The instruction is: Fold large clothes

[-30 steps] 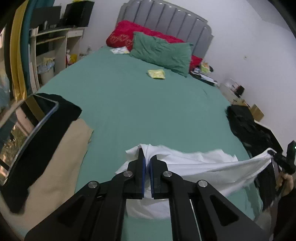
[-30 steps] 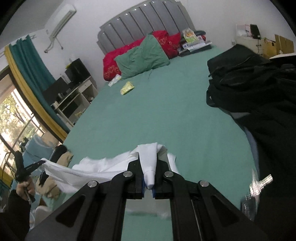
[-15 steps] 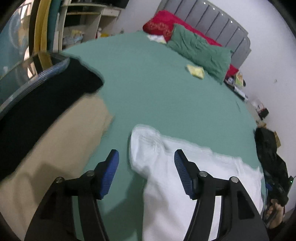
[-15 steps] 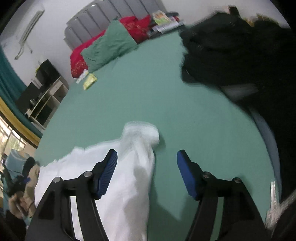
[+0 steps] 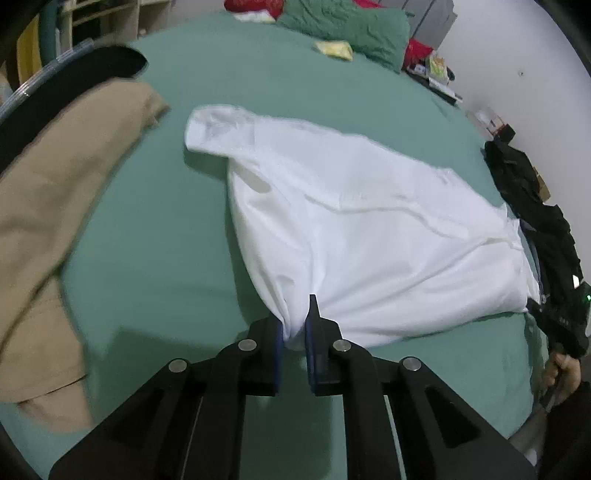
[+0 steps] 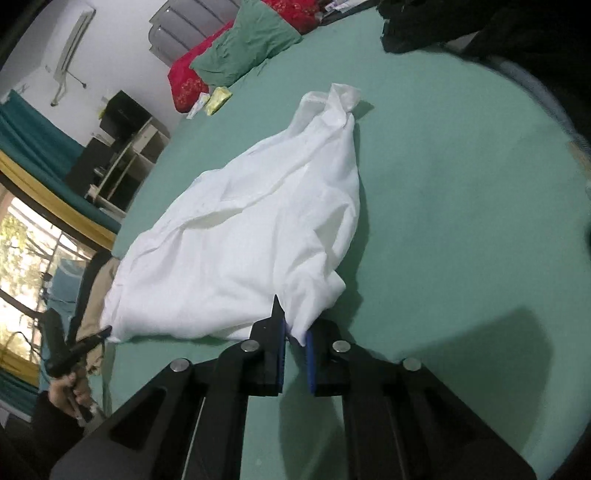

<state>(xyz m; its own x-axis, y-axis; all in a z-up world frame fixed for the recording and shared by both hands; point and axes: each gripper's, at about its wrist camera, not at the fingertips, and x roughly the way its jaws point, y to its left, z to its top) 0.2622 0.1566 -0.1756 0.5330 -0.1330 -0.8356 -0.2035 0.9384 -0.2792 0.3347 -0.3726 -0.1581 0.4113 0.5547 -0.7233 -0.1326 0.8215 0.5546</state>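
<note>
A large white garment lies spread on the green bed sheet, one sleeve stretched toward the pillows. My left gripper is shut on the garment's near left corner. My right gripper is shut on its near right corner; the white garment runs away from it to a sleeve end. In the right wrist view the left gripper shows at the garment's far corner, held in a hand. In the left wrist view the right gripper shows dark at the garment's right corner.
A beige garment and a black one lie at the left bed edge. A black clothes pile lies at the right edge, also in the right wrist view. Green pillow, red pillow and a yellow packet sit near the headboard.
Both grippers let go of the garment's far end, opened half a second ago, pulled back toward the foot of the bed and shut on the near corners. The garment now lies spread out.
</note>
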